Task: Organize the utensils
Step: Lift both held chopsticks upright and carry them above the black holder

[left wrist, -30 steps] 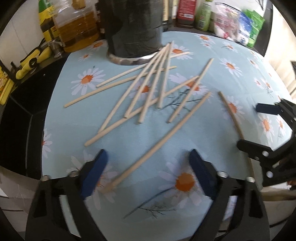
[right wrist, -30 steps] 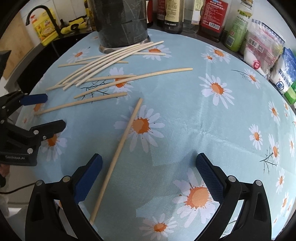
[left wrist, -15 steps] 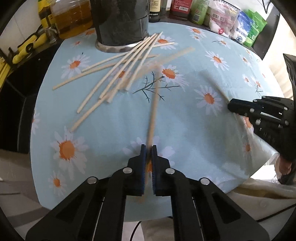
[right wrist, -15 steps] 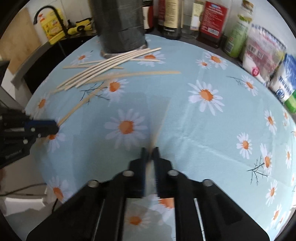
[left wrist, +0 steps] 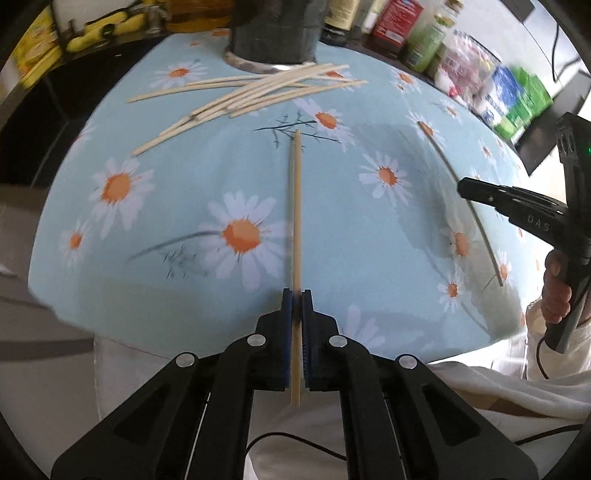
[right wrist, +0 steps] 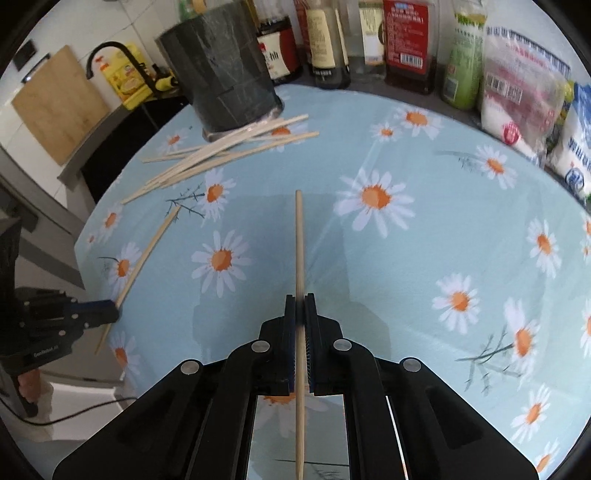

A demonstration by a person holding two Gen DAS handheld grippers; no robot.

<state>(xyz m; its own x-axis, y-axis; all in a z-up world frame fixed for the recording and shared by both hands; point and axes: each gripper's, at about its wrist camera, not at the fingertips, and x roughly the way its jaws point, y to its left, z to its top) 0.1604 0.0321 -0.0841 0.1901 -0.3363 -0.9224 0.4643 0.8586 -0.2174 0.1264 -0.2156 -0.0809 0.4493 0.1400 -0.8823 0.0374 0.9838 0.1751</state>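
My left gripper (left wrist: 296, 295) is shut on a wooden chopstick (left wrist: 296, 206) that points forward above the daisy tablecloth (left wrist: 177, 236). My right gripper (right wrist: 300, 300) is shut on another chopstick (right wrist: 299, 243), held above the cloth. Each gripper shows in the other's view, the right gripper (left wrist: 461, 183) at the right and the left gripper (right wrist: 112, 312) at the left with its chopstick (right wrist: 147, 254). A pile of several chopsticks (left wrist: 258, 92) (right wrist: 221, 155) lies before the dark cylindrical holder (left wrist: 273, 33) (right wrist: 221, 85).
Sauce bottles (right wrist: 406, 40) and food packets (right wrist: 524, 85) line the back edge of the table. An oil bottle and yellow-handled tools (left wrist: 107, 26) stand at the far left. A wooden cutting board (right wrist: 55, 103) leans by a black faucet (right wrist: 107, 55).
Both grippers, open over chopsticks on the cloth a second ago, have shut on one chopstick each and lifted them off the table.
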